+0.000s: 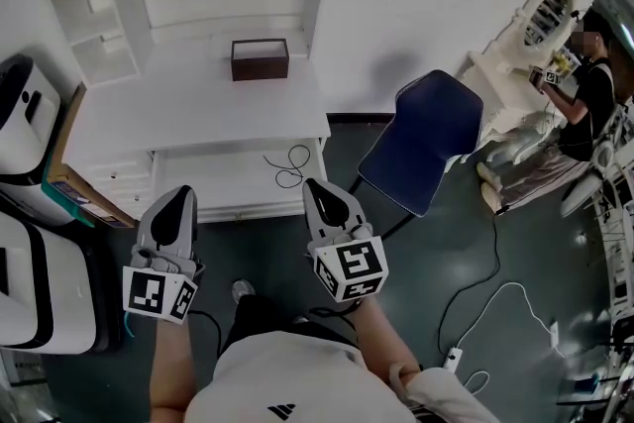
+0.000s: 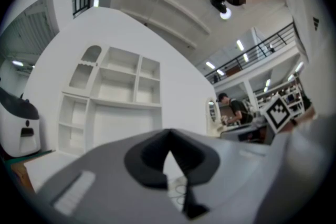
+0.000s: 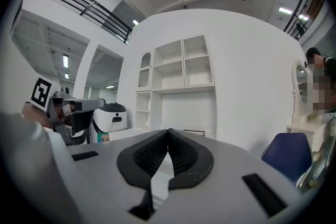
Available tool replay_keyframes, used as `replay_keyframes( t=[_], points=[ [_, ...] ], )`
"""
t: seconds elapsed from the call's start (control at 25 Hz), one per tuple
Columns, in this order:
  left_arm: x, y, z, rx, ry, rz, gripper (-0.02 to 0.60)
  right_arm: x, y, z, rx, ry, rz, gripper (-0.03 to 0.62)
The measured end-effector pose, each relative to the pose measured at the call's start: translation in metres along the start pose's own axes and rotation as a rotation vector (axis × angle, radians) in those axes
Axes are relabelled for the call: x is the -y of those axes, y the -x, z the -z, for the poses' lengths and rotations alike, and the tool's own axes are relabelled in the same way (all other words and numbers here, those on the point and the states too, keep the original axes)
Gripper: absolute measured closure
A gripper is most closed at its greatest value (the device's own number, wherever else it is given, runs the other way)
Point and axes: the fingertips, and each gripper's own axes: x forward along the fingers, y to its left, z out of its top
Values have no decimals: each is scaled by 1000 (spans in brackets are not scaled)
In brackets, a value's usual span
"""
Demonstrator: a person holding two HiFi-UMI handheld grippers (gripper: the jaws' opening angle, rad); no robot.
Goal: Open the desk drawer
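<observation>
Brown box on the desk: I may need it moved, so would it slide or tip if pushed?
Likely slides: the brown box looks low and wide, flat on the smooth white desk. Its straight edges suggest it is rigid. Weight is hard to judge from here.

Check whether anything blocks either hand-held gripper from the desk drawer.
Nothing visible does. The left hand-held gripper and right hand-held gripper hang short of the desk; the blue chair stands off to the right.

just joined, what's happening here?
A person stands at a white desk with a gripper in each hand. The left gripper and right gripper are both shut and empty, held in front of the desk. A shelf with a cable juts out under the desktop; a brown box sits on top.
</observation>
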Motion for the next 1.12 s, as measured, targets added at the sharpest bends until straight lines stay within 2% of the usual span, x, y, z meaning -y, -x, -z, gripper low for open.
replay_keyframes(
  t=[0.4,1.12],
  points=[
    [18,1,-1,3,3,-3,577,10,18,-16,53,32,8,592],
    [32,-13,0,3,25,10,577,23,24,-24,73,31,8,592]
  ],
)
